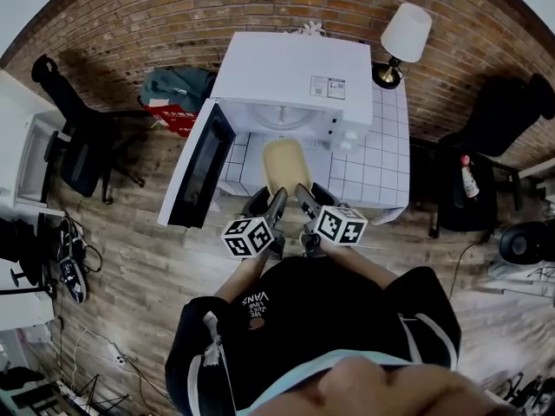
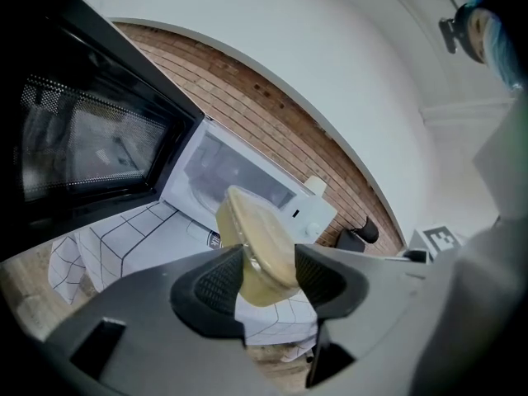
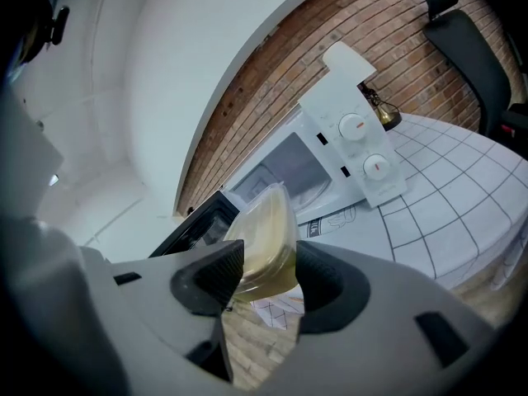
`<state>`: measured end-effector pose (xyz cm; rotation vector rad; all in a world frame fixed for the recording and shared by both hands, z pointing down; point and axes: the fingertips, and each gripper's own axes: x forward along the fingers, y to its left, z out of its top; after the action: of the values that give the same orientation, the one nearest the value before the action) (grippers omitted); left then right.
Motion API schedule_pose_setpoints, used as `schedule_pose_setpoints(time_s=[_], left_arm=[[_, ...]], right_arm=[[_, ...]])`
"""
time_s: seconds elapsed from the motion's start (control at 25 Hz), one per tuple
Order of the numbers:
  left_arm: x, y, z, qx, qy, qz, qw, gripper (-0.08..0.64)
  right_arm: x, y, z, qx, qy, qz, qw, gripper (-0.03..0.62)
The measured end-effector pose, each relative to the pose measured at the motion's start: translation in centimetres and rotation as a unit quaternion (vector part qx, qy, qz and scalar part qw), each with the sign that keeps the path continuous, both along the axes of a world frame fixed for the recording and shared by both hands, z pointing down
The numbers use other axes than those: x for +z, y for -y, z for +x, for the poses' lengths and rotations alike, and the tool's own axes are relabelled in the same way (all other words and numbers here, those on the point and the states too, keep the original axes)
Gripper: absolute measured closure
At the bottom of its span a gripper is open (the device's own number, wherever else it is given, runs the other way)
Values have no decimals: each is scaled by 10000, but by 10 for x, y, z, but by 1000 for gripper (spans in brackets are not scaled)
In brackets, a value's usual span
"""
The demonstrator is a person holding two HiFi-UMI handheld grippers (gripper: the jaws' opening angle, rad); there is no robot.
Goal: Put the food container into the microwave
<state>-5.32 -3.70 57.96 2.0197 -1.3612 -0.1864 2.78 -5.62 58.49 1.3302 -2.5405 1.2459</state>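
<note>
A clear-lidded food container (image 1: 287, 166) with yellowish contents is held in the air in front of the white microwave (image 1: 295, 83), whose door (image 1: 199, 171) hangs wide open to the left. My left gripper (image 1: 274, 207) is shut on the container's near left edge, and my right gripper (image 1: 303, 201) is shut on its near right edge. The left gripper view has the container (image 2: 257, 246) wedged between the black pads, the open cavity (image 2: 235, 176) beyond. From the right gripper view the container (image 3: 264, 242) sits tilted between the pads, the microwave's two dials (image 3: 363, 147) to the right.
The microwave stands on a table with a white grid-patterned cloth (image 1: 381, 159). A lamp (image 1: 401, 42) stands at the table's back right. Black chairs (image 1: 82, 141) flank the table on the wooden floor, with a red-and-green bag (image 1: 173, 102) at the left by the brick wall.
</note>
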Motion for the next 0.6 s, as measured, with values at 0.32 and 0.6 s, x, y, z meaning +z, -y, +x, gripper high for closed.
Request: schedule_pose_setpoints(time_s=[0.32,0.6], left_arm=[[5,40,5,-238,35,-70,9997,359],[13,66,3,-452,73,-104,9989,359]], right_arm=[[5,44,3,-300,-9,-35,9995,410],[13,73,0,-580,-28,-81,9983,410]])
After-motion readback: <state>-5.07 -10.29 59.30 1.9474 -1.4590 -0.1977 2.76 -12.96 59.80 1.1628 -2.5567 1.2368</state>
